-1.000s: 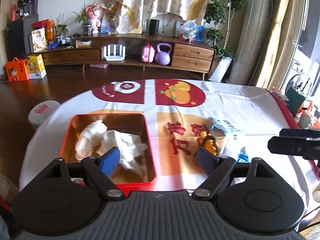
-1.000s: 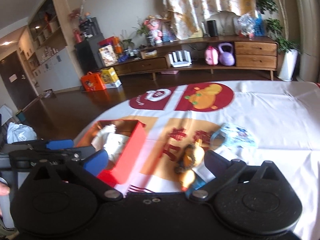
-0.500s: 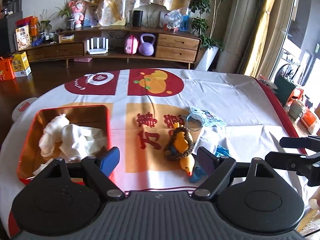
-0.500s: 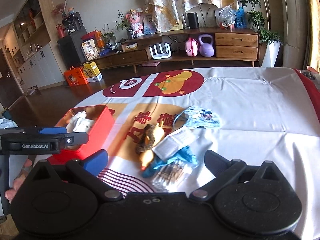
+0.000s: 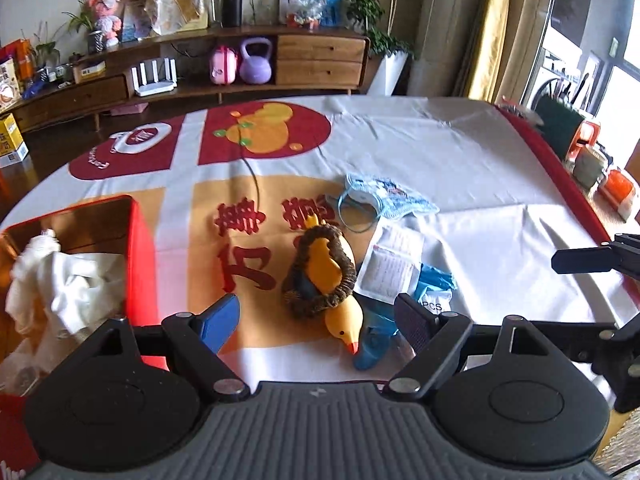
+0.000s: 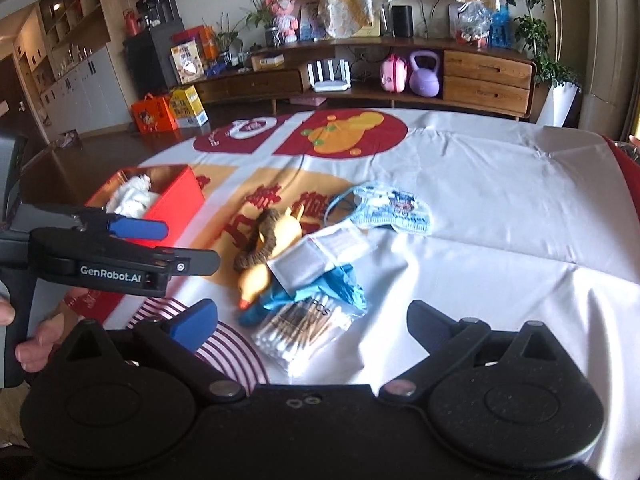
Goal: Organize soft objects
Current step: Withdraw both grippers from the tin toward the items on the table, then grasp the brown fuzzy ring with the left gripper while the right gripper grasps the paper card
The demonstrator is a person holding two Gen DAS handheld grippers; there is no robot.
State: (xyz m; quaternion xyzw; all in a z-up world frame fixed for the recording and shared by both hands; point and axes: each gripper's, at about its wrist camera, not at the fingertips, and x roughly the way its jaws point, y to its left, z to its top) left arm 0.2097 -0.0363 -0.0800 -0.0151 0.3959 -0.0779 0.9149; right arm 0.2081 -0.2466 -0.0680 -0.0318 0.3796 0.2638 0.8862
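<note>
A yellow plush duck (image 5: 326,268) wrapped in a brown ring lies on the printed tablecloth, with its head between the tips of my open left gripper (image 5: 318,322). Beside it lie a white packet (image 5: 390,268), a blue glove (image 5: 434,280) and a blue face mask (image 5: 384,196). The red box (image 5: 138,248) at the left holds white cloths (image 5: 64,284). My right gripper (image 6: 312,324) is open above a bag of cotton swabs (image 6: 304,328), with the duck (image 6: 272,248), the glove (image 6: 340,284) and the mask (image 6: 392,208) beyond it. In the right wrist view the left gripper (image 6: 192,244) hangs at the left, in front of the box (image 6: 176,204).
The round table's red-trimmed edge (image 5: 560,168) runs along the right, with containers (image 5: 592,160) past it. A wooden sideboard (image 6: 400,72) stands behind, across a dark floor. A person's hand (image 6: 40,340) holds the left gripper's handle.
The left gripper has moved right and down, from over the red box to the duck. The right gripper has also sunk and shifted right, over the swabs and glove. Both stay open.
</note>
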